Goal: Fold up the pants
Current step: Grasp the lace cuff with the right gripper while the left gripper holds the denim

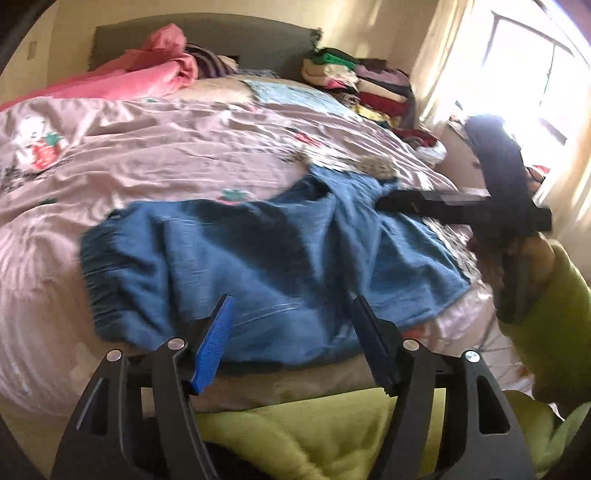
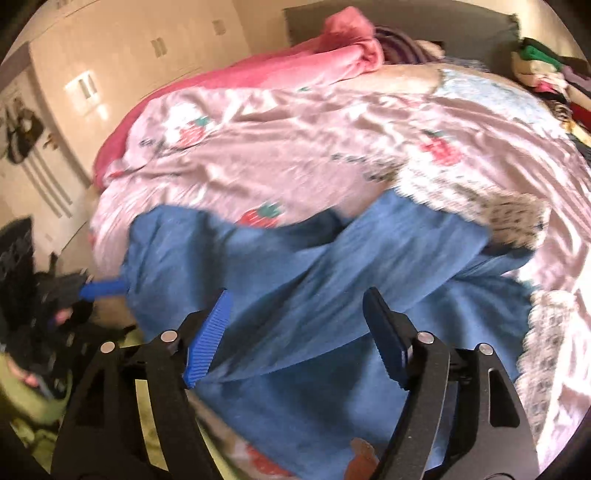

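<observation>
Blue pants (image 1: 258, 251) lie crumpled and partly doubled over on the near edge of a bed covered by a pink strawberry-print sheet (image 1: 166, 147). My left gripper (image 1: 291, 306) hovers just above the pants' near edge, open, with nothing pressed between its blue pads. In the right wrist view the pants (image 2: 369, 258) spread below my right gripper (image 2: 297, 295), which is also open over the cloth. The black body of the right hand's tool (image 1: 509, 206) shows at the right, held by a hand in a green sleeve (image 1: 554, 314). One blue pad of the left tool (image 2: 103, 288) pokes in beside the pants' left edge.
A stack of folded clothes (image 1: 369, 81) sits at the bed's far right corner, and a pink quilt (image 1: 147, 70) is bunched by the grey headboard (image 1: 221, 33). A bright window (image 1: 517, 74) is on the right. Cream wardrobe doors (image 2: 129, 55) stand left of the bed.
</observation>
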A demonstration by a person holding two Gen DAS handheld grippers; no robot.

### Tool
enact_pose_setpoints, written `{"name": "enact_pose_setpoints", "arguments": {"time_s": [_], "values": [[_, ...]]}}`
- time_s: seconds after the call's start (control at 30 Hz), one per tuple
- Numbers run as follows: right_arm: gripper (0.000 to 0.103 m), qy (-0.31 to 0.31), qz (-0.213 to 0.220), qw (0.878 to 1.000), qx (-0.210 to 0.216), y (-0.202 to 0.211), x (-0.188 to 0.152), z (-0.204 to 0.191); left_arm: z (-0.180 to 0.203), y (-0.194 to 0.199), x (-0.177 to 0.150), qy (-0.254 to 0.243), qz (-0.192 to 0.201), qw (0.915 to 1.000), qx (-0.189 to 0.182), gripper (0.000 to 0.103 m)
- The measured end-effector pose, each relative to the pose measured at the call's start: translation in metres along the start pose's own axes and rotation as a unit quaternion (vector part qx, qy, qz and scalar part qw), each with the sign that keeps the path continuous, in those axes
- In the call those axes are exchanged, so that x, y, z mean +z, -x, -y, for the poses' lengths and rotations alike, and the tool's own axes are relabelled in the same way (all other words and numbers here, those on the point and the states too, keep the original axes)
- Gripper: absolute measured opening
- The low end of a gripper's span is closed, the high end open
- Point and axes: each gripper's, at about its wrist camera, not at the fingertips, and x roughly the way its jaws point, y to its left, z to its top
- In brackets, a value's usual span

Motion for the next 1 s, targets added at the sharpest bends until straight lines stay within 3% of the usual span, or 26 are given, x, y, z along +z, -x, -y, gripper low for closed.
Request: {"name": "enact_pose_setpoints", "arguments": {"time_s": [0.23,0.53,0.6,0.67,0.73,0.93,0.97,1.0], "values": [[0.071,-0.015,0.001,0.999,-0.040,-0.022,0.039,0.029,0.039,-0.044,0.006,-0.018,-0.040,0.9975,-0.055,0.064],[0.071,-0.030,-0.023,0.996,-0.082,-0.077,0.086,0.056,0.049,-0.090,0.023,-0.014,-0.069,0.9949,-0.072,0.062],[0.071,-0.032,-0.033,0.995,-0.093,-0.092,0.091,0.061,0.046,-0.103,0.026,0.001,-0.077,0.9942,-0.075,0.056],[0.071,-0.036,-0.043,0.992,-0.110,-0.104,0.095,0.067,0.046,-0.111,0.027,0.009,-0.084,0.9938,-0.073,0.024],[0.071,-0.036,-0.052,0.991,-0.117,-0.117,0.099,0.070,0.051,-0.114,0.024,0.004,-0.085,0.9933,-0.077,0.013],[0.071,-0.038,-0.072,0.985,-0.150,-0.148,0.107,0.080,0.061,-0.116,0.017,-0.009,-0.091,0.9915,-0.092,0.013],[0.068,-0.034,-0.074,0.984,-0.161,-0.153,0.107,0.081,0.062,-0.115,0.016,-0.013,-0.090,0.9917,-0.091,0.013],[0.055,-0.031,-0.074,0.982,-0.169,-0.155,0.108,0.082,0.062,-0.115,0.016,-0.014,-0.090,0.9916,-0.092,0.013]]}}
